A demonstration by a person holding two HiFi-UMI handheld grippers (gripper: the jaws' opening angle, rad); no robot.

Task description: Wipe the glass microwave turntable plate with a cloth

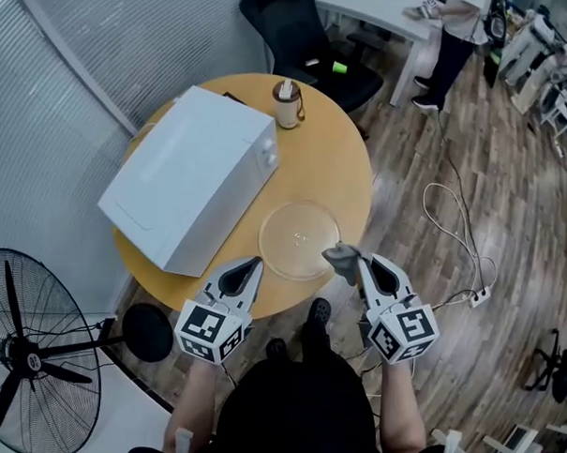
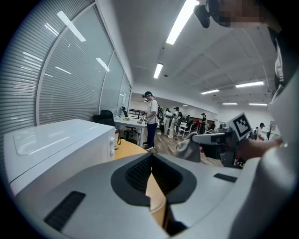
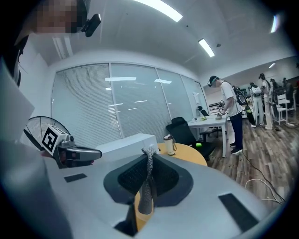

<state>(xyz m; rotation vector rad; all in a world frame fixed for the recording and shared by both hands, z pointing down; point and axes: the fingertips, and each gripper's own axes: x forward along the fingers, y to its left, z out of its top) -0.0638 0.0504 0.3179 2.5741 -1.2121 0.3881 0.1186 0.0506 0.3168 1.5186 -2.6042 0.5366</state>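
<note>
The glass turntable plate (image 1: 300, 240) was a clear, round disc lying flat on the wooden surface (image 1: 335, 153), just beside the front corner of the white microwave (image 1: 187, 174). The cloth (image 1: 341, 261) was grey and bunched, with a knit texture. It was pinched between the closed jaws of the right tool (image 1: 359, 264), at the plate's rim on the side farthest from the microwave.

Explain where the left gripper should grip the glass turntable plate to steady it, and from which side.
Probably grip the glass plate by its thin near-left rim, coming in low from the person's side with the left gripper. It lies flat on the table, so only the edge can be pinched; the right gripper holds the cloth near-right.
</note>
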